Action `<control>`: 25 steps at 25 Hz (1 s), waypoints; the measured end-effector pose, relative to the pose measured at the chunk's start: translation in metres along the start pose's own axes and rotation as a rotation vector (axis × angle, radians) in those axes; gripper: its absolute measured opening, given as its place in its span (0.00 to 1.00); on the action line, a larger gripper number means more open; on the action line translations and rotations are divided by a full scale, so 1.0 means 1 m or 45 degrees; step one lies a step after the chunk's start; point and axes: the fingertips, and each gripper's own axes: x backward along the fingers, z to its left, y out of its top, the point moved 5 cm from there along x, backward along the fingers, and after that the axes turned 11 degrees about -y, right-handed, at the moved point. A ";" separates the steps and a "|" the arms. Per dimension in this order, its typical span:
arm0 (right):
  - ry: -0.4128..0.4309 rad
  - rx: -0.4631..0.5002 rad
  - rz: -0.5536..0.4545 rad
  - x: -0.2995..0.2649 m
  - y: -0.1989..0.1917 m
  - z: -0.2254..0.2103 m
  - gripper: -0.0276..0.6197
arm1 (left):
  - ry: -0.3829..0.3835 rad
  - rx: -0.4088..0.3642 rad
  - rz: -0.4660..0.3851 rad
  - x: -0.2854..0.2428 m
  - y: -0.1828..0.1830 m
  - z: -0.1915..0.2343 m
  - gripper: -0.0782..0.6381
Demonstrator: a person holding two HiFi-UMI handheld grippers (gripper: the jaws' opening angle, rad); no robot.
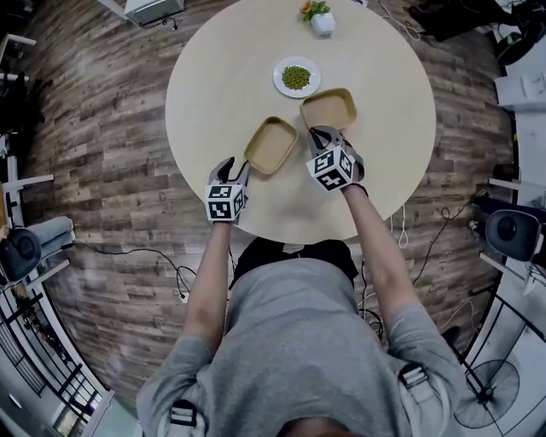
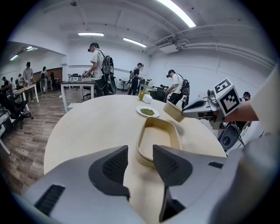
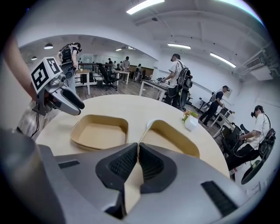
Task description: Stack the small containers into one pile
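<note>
Two empty tan rounded-rectangle trays, open side up. left container (image 1: 270, 145) sits flat on table (image 1: 213, 77). right container (image 1: 329, 108) is just beside it, lifted and tilted, near rim pinched by right gripper (image 1: 321, 133).

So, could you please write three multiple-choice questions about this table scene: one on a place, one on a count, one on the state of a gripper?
1. Which thing stands nearest the far edge of the table in the head view?
A. The plant pot
B. The white plate
C. A tan container

2. How many tan containers are on view?
A. One
B. Two
C. Four

3. How is the right gripper?
A. Open and empty
B. Shut on a container's rim
C. Shut on the plate

Answers:
1 A, the pot sits at the top of the round table, past everything else.
2 B, only the left container and the right container show.
3 B, the right gripper view shows its jaws pinching the right container's rim.
</note>
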 end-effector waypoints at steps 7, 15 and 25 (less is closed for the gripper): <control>0.010 0.125 -0.039 0.015 0.015 0.025 0.07 | -0.004 0.019 -0.026 0.020 -0.015 -0.002 0.37; 0.067 0.293 -0.097 0.026 0.041 0.063 0.07 | 0.000 0.041 -0.045 0.040 -0.025 0.004 0.37; 0.126 0.439 -0.106 0.032 0.046 0.113 0.07 | 0.016 0.051 -0.058 0.065 -0.036 0.015 0.37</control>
